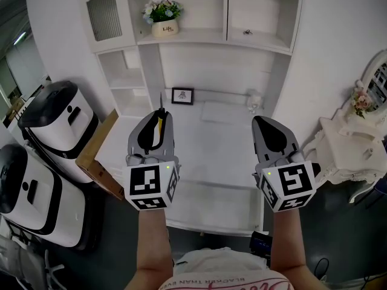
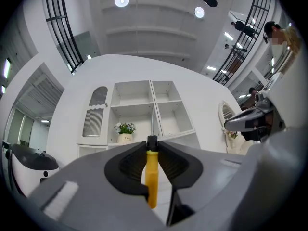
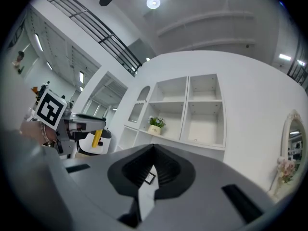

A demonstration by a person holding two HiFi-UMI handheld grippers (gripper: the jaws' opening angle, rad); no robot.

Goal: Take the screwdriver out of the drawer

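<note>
Left gripper view: ribbed left tongs (image 2: 152, 141) tight around smooth yellow screwdriver (image 2: 151, 177) (right tongs (image 3: 154, 147) pressed together).

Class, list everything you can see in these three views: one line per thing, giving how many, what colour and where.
screwdriver: one, yellow handle, clamped in the left gripper
shelf unit: one, white, against the back wall
flower pot: one, cream, green and white flowers, on a shelf
picture frame: one, black, at the desk's back
desk: one, white, below the grippers
machines: two, white and black, far left
wooden panel: one, brown, at the desk's left edge
dressing table: one, white, far right
left gripper: one, grey, shut on the screwdriver
right gripper: one, grey, jaws together, empty
</note>
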